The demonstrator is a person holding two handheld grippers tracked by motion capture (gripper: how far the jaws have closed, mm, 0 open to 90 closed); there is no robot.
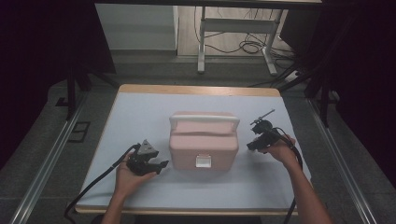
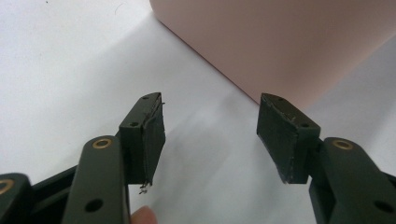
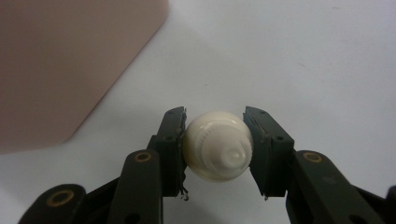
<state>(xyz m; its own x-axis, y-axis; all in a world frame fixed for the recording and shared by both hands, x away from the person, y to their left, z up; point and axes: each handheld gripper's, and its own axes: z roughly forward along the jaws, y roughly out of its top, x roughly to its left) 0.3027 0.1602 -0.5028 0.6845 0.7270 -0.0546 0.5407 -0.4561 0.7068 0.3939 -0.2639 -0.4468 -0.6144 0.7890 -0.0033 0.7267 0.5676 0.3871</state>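
A pink box (image 1: 202, 140) with a white handle and a white front latch stands closed in the middle of the table. My left gripper (image 1: 163, 164) rests at the box's left front corner, held in the person's left hand. In the left gripper view its jaws stand open (image 2: 210, 135) with bare table between them and the pink box (image 2: 280, 42) just beyond. My right gripper (image 1: 251, 145) hovers at the box's right side. In the right gripper view it (image 3: 217, 144) is shut on a small cream-white bottle (image 3: 218, 145), cap end toward the camera, with the pink box (image 3: 65, 60) at upper left.
The table is covered by a pale sheet (image 1: 140, 116) with a wooden rim (image 1: 196, 89) at the far edge. Black cables trail from both grippers over the front edge. Metal table legs and cords (image 1: 243, 46) stand on the floor beyond.
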